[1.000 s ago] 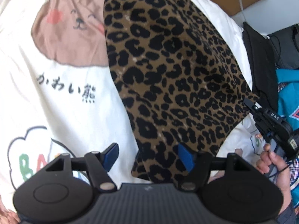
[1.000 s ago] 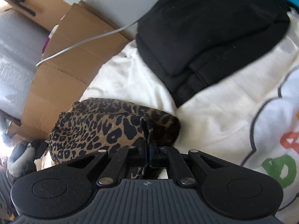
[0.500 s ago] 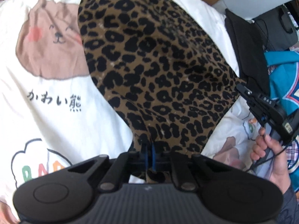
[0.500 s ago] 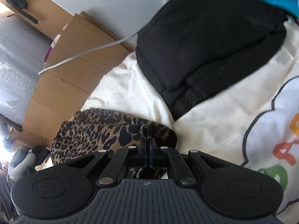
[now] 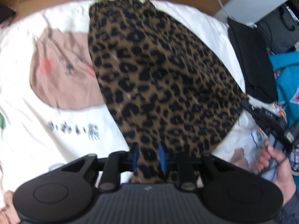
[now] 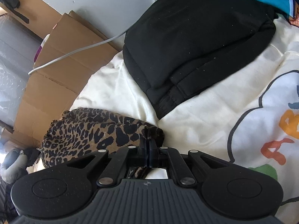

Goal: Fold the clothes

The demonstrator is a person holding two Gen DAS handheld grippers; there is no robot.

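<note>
Leopard-print garment (image 5: 164, 85) (soft, tapering), white bedsheet (image 5: 28, 130)

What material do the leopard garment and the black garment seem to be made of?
Leopard garment: seemingly thin woven fabric, matte; it bunches into soft folds at the right gripper. Black garment: looks like thick knit fleece, matte, with pale lint and a ribbed cuff. Both are guesses.

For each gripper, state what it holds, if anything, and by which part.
The right gripper is shut on a bunched corner of the leopard-print garment. The left gripper is open, its fingers straddling the garment's near end without clamping it.
</note>
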